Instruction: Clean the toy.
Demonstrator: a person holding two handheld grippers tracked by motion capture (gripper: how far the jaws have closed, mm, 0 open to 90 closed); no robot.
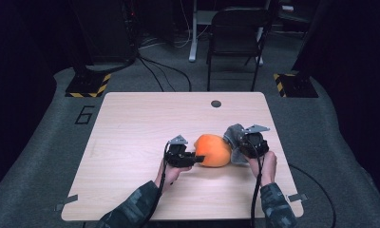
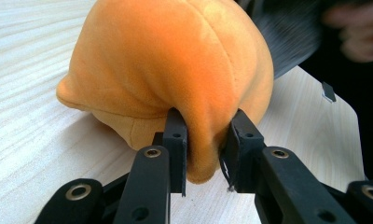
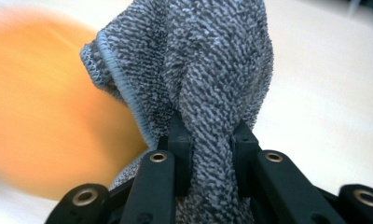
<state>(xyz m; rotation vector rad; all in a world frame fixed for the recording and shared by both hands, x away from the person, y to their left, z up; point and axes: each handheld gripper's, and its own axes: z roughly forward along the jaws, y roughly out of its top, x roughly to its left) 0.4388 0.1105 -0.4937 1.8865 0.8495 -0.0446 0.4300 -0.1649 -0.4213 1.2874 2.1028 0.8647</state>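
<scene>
A round orange plush toy (image 1: 212, 150) lies near the middle of the wooden table (image 1: 131, 123). My left gripper (image 1: 197, 157) comes at it from the left and is shut on a fold of the orange plush (image 2: 175, 70), which bulges between the two black jaws of the gripper (image 2: 205, 156). A grey knobbly cloth (image 1: 234, 134) hangs bunched at the toy's right side. My right gripper (image 1: 244, 141) is shut on this cloth (image 3: 208, 65), pinched between the pads of the gripper (image 3: 211, 158), with the blurred orange toy (image 3: 44, 121) just to its left.
A dark round grommet (image 1: 216, 103) sits near the table's far edge. Beyond the table stand a black folding chair (image 1: 235, 33) and floor cables (image 1: 159, 71). Yellow-black striped stand bases (image 1: 89, 85) flank the far corners.
</scene>
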